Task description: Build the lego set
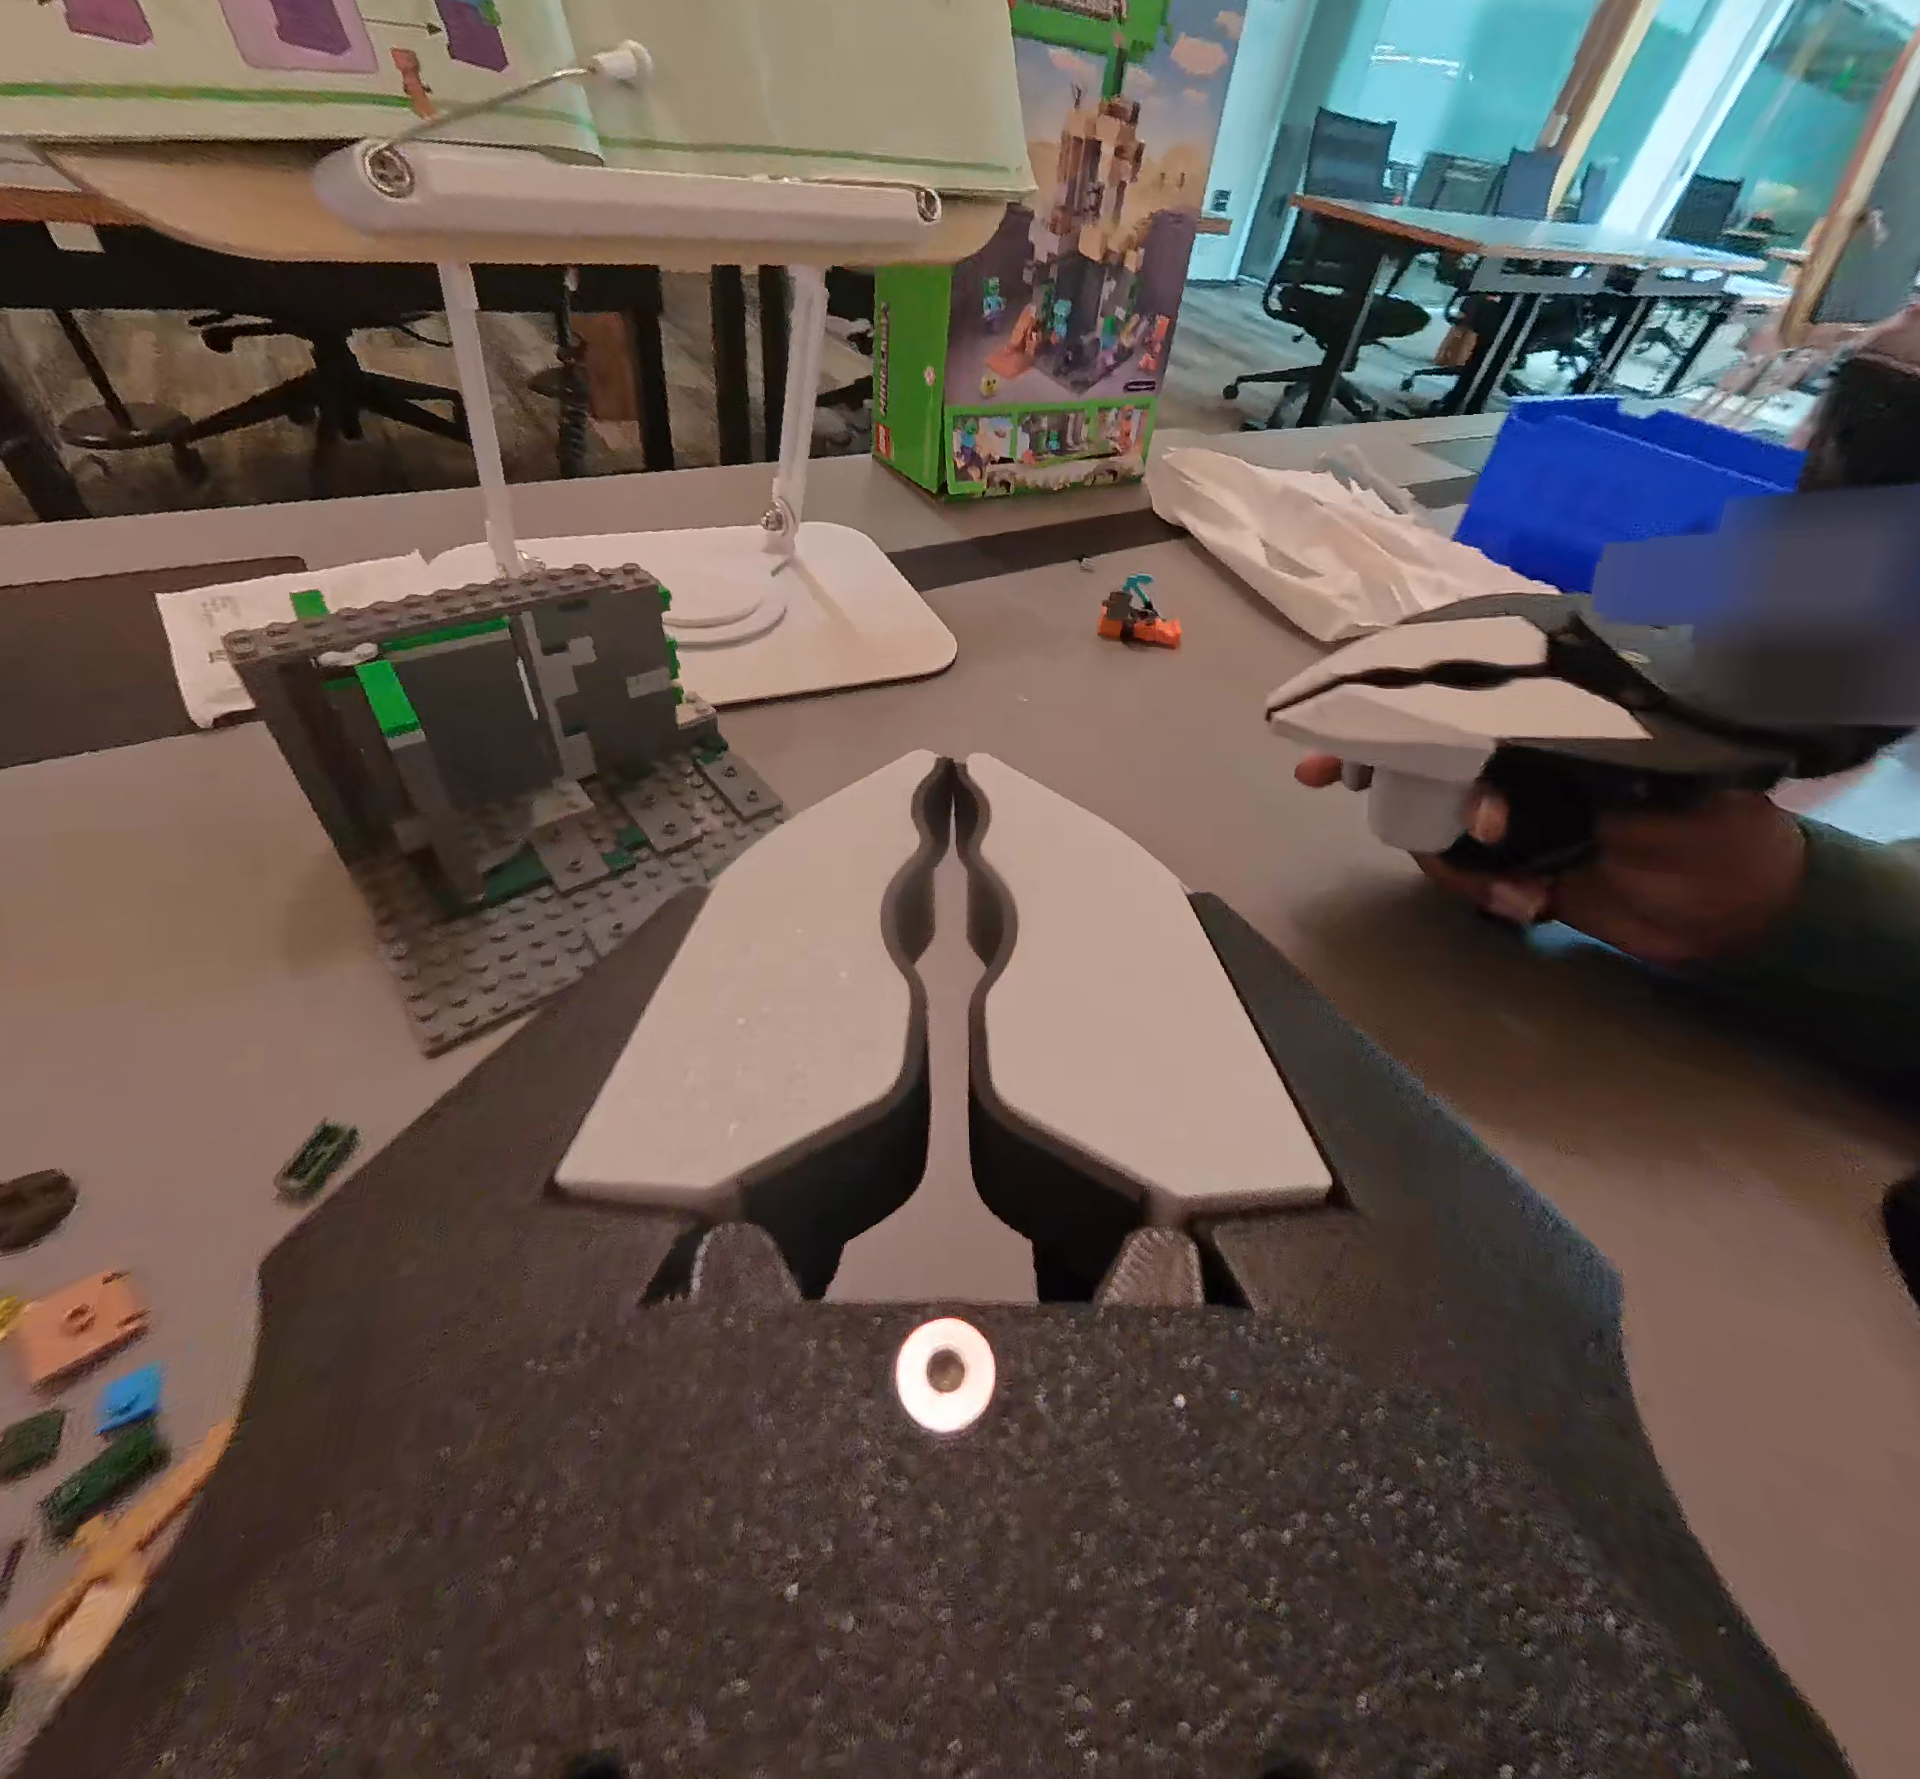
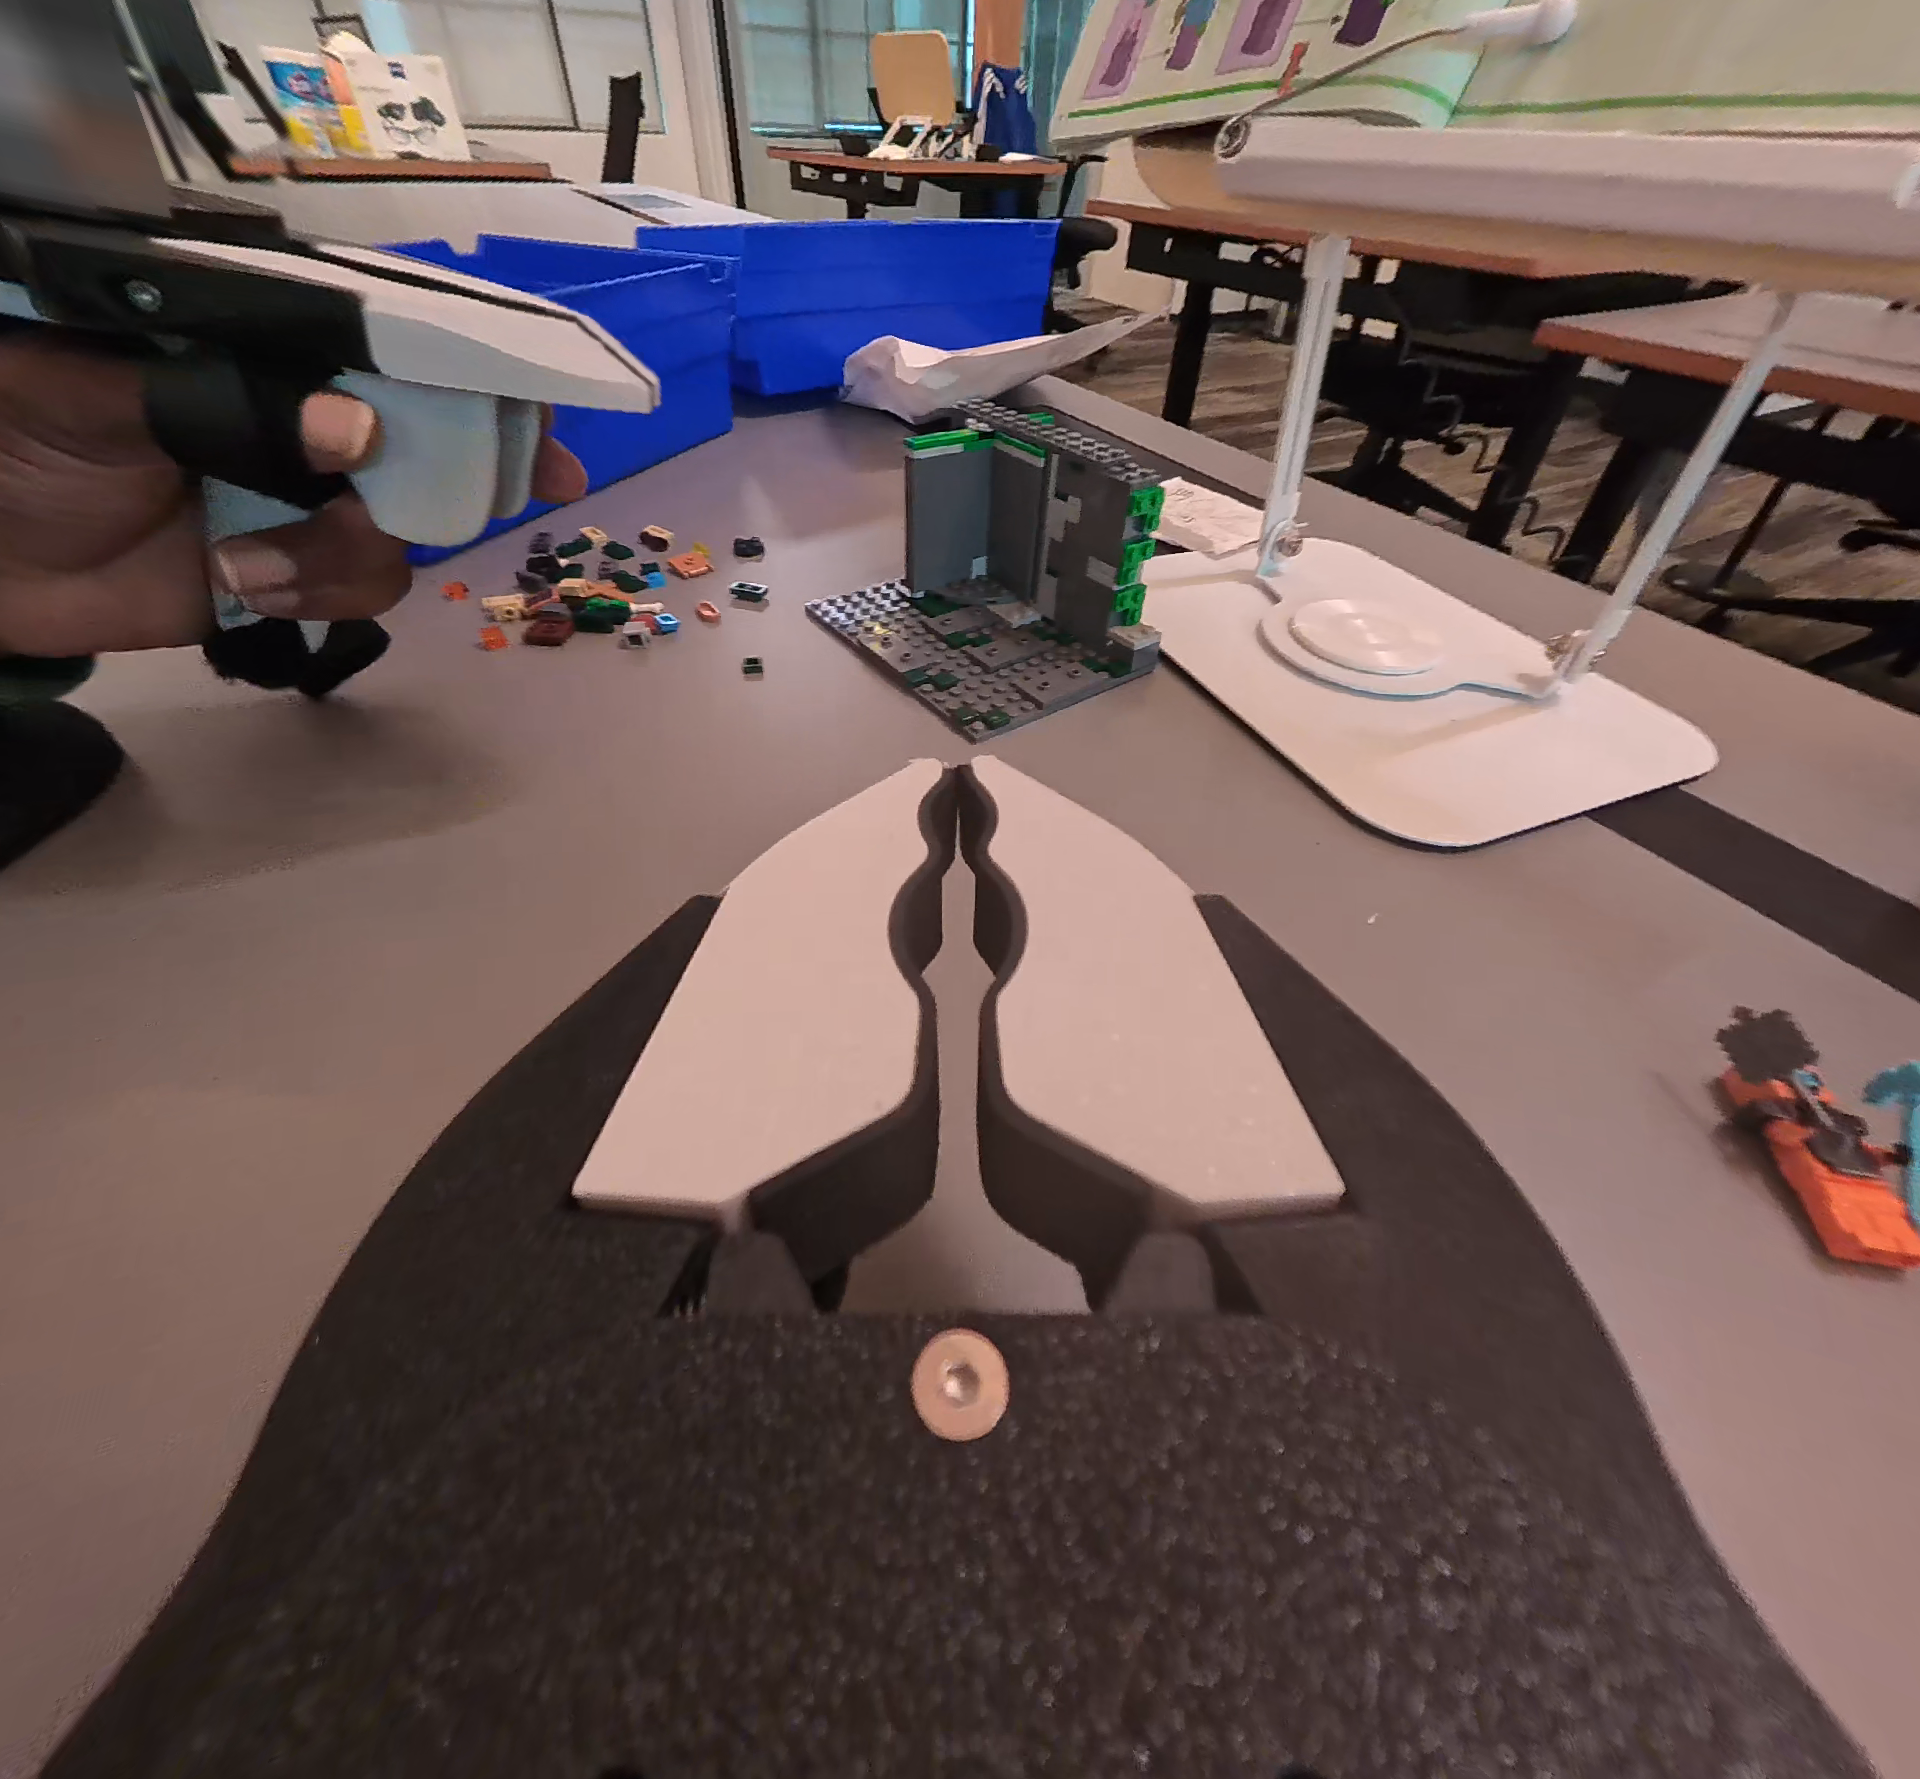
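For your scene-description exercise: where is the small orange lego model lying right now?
The small orange lego model lies on the grey table at the right edge of the right wrist view, apart from the grey build, beyond the white stand base.

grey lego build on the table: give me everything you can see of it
The lego build is a part-done model of plastic bricks: a dark grey studded baseplate lying flat on the grey table, with tall grey walls upright at its rear in a corner. Green bricks dot the top and one wall edge; flat grey and green tiles cover the floor. It stands beside the white stand base. Neither gripper touches it.
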Demonstrator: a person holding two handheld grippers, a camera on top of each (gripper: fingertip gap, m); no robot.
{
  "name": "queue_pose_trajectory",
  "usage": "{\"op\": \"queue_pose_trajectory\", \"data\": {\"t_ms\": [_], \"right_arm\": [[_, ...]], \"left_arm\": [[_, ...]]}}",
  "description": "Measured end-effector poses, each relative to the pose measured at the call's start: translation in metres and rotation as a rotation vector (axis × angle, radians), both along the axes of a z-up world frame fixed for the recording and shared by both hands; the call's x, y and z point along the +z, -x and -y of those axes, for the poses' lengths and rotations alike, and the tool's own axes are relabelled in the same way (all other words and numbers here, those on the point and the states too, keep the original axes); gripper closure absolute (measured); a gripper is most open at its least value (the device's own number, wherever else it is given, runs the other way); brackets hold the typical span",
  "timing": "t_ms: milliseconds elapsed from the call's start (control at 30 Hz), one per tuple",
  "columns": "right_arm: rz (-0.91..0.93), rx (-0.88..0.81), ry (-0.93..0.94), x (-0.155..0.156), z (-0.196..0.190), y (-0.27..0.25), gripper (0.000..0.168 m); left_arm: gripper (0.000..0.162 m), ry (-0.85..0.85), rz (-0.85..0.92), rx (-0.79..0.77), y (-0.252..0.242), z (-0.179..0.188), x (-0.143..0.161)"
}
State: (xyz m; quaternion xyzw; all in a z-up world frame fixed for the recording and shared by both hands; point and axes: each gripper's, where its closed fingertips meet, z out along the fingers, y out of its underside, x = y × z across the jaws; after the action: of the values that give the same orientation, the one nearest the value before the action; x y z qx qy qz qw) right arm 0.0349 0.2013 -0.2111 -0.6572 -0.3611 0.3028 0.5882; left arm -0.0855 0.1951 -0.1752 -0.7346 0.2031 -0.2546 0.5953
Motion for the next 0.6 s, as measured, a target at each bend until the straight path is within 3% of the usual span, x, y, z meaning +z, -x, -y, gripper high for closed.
{"op": "queue_pose_trajectory", "data": {"t_ms": [233, 333, 600], "right_arm": [[0.029, -0.054, -0.059, 0.0, -0.008, 0.001, 0.168], [0.034, -0.059, -0.074, 0.0, -0.01, 0.003, 0.168], [0.019, -0.083, -0.085, 0.003, -0.011, -0.006, 0.168]], "left_arm": [[0.162, -0.149, -0.047, 0.021, -0.013, -0.018, -0.004], [0.162, -0.159, -0.098, 0.009, -0.01, -0.012, -0.011], [0.162, -0.12, -0.155, 0.155, 0.032, -0.021, -0.008]]}}
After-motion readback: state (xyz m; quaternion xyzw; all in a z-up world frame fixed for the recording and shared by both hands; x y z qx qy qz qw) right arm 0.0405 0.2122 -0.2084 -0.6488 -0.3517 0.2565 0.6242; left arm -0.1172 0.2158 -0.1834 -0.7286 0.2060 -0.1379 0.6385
